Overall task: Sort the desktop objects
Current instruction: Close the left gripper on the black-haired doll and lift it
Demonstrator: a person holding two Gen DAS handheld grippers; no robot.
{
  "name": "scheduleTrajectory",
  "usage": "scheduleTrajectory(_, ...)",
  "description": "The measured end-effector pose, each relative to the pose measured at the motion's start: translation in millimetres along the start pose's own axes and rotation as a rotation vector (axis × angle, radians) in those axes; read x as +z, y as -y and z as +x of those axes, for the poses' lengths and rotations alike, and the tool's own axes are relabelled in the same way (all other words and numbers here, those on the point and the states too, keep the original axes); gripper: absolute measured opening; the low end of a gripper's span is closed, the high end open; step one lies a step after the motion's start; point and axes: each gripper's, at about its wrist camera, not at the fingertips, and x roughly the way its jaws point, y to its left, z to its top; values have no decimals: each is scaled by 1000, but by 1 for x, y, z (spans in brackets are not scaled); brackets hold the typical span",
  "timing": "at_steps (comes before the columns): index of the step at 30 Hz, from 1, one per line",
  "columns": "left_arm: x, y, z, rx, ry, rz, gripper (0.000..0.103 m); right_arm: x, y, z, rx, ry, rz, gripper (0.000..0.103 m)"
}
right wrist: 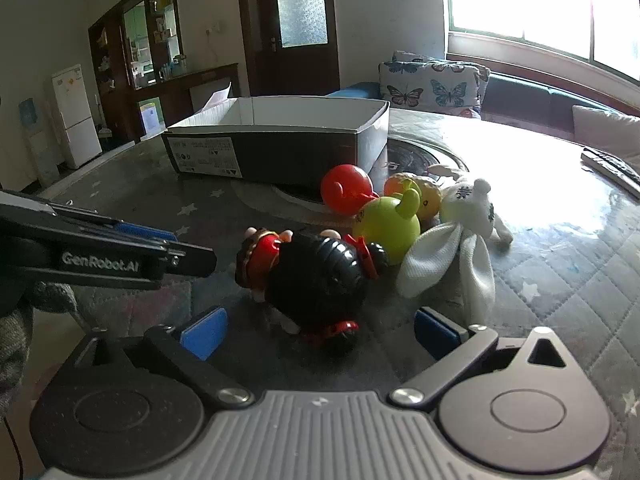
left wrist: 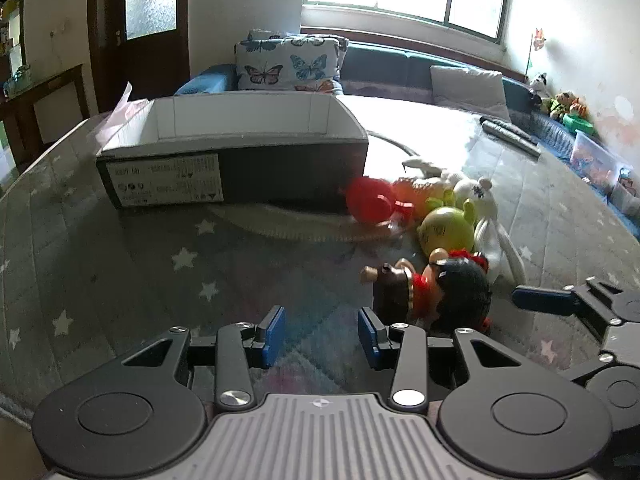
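On the left of the table sits an open cardboard box, dark on its outer walls and white inside, with a printed label on the end facing me; from here I see nothing inside it, though its floor is hidden. The table is covered by a grey quilted cloth scattered with pale stars. My left gripper hovers low over bare cloth in front of the box, its blue-padded fingers apart with nothing between them. Just right of it lies a doll with shiny black hair and a red and brown outfit, tipped on its side; in the right wrist view it lies directly ahead of my right gripper, whose fingers are spread wide on either side of the doll's head without visibly touching it. Behind the doll, close to the box's right corner, the other toys are bunched together: a red round toy nearest the box, an orange and yellow toy behind, a lime green round toy with small ears in front of them and touching the doll's hair, and farthest right a white plush animal with long floppy ears spread onto the cloth. Farther right, well apart from the toys, a dark remote control lies near the table's far edge, in bright light from the window.
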Motion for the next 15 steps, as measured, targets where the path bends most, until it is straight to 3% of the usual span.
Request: scheduleTrajectory(15, 22, -2, 9, -206, -47, -27, 43, 12, 4, 16, 47, -21, 13, 69)
